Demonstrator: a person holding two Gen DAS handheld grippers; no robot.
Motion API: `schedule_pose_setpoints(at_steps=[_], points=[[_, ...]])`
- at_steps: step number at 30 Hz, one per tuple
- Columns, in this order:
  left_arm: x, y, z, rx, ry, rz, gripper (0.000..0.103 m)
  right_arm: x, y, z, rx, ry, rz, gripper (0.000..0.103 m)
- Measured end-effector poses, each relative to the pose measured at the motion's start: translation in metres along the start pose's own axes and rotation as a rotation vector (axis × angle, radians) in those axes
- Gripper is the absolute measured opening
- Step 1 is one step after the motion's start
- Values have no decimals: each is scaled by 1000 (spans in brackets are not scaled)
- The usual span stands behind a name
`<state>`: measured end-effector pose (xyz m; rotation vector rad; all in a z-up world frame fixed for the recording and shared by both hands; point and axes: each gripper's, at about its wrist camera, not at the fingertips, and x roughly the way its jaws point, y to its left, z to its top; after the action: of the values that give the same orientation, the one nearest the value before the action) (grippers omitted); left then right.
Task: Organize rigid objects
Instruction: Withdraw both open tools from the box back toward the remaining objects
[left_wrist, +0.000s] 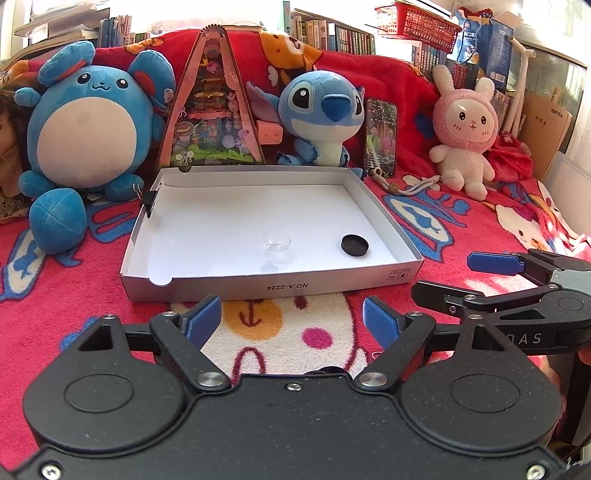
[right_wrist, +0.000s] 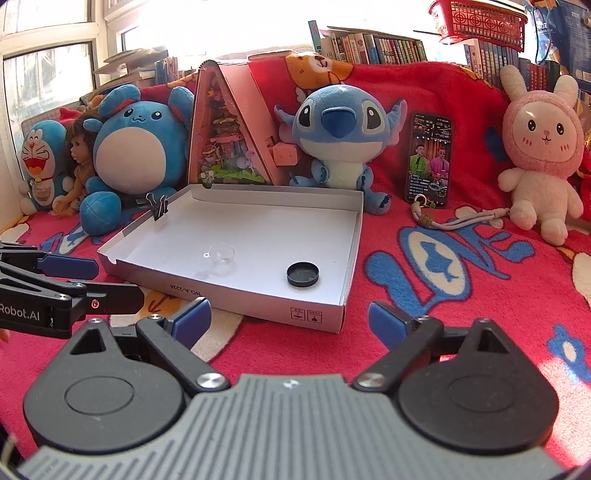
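Note:
A shallow white cardboard box lies on the red blanket. Inside it sit a clear small plastic cup and a black round lid. A black binder clip is clamped on the box's left wall. My left gripper is open and empty, just before the box's near wall. My right gripper is open and empty, near the box's front right corner. Each gripper shows in the other's view: the right one, the left one.
Behind the box stand a blue round plush, a triangular pink toy box, a Stitch plush, a phone with a lanyard and a pink rabbit plush. Bookshelves and a red basket are behind.

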<state>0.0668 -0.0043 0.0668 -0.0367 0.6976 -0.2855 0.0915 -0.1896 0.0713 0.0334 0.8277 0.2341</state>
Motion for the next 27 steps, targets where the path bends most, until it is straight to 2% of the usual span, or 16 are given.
schedule_pose_setpoints(at_steps=[8, 21, 27], points=[[-9, -5, -22, 27, -27, 17, 87, -13, 7, -20, -12, -38, -5, 101], [-9, -2, -53, 43, -32, 17, 88, -26, 12, -48, -8, -51, -26, 102], [-10, 0, -63, 36, -62, 29, 88, -31, 14, -61, -2, -65, -33, 103]])
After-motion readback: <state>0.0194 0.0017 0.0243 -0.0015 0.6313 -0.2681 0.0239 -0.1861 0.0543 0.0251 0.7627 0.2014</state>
